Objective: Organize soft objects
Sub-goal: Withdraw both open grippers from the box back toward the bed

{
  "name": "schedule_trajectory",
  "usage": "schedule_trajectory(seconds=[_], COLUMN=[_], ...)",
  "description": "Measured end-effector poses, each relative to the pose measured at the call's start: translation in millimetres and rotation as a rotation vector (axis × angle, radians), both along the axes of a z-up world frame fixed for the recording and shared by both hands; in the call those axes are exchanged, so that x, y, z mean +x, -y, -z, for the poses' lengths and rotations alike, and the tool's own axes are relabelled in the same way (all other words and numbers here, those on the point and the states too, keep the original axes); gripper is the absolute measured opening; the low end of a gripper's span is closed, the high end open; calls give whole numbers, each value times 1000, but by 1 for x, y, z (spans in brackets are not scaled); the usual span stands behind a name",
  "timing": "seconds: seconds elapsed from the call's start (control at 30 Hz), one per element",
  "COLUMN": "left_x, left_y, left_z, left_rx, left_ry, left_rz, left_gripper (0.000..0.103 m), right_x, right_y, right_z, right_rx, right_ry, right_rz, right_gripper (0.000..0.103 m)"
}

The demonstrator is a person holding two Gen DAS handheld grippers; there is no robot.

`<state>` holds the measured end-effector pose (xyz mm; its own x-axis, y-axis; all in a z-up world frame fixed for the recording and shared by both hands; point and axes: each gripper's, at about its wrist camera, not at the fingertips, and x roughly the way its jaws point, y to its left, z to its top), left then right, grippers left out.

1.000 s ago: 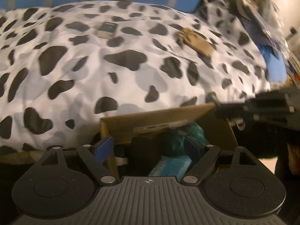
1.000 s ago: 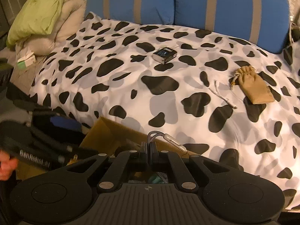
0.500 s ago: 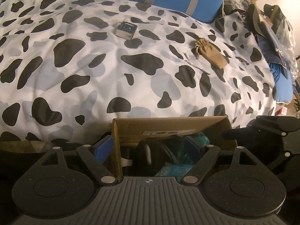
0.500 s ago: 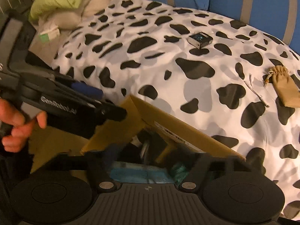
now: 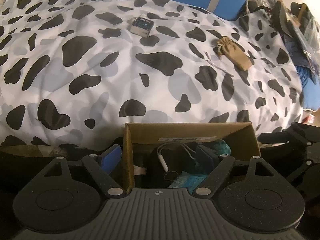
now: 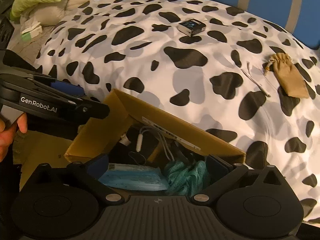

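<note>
Cow-print duvet (image 6: 180,76), cardboard box (image 6: 124,108) below; both grippers' fingers (image 6: 100,163) wide, empty

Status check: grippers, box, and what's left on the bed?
Right gripper just opened, empty, over box. Left gripper open astride box wall. White cable lies in box. Tan pouch and small carton on bed.

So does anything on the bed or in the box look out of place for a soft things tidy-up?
Yes: a white cable lies in the cardboard box among the cloths, and a small hard carton sits out on the spotted duvet.
</note>
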<state>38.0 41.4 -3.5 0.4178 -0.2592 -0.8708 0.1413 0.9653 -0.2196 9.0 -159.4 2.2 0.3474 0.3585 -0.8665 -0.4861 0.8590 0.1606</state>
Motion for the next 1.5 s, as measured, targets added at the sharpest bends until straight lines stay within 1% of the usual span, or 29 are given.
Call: schedule_trajectory(seconds=[0.17,0.43,0.63,0.73,0.93,1.17,1.33,1.5], left_x=[2,2,5,9,16,34,48,64], left_y=[4,19,23,27,32,30,28,26], left_z=[2,2,2,2,-4,-6,-6,-4], left_rx=[18,42,51,62,56,52,54,56], left_ry=[-9,1,5,16,71,98,122,126], left_rz=[-3,46,61,85,139,135,127,120], left_gripper=[82,82,82,82,82,82,82,82], right_x=[2,8,14,18,26,42,54,71], right_y=[10,31,43,46,46,57,64,70], right_z=[2,-1,-2,-2,-5,-8,-11,-8], right_rx=[-10,-13,-10,-14,-29,-33,-46,-50], right_ry=[-3,11,21,24,57,93,150,149], right_rz=[53,155,220,237,238,289,319,331], right_gripper=[103,103,103,103,103,103,103,103])
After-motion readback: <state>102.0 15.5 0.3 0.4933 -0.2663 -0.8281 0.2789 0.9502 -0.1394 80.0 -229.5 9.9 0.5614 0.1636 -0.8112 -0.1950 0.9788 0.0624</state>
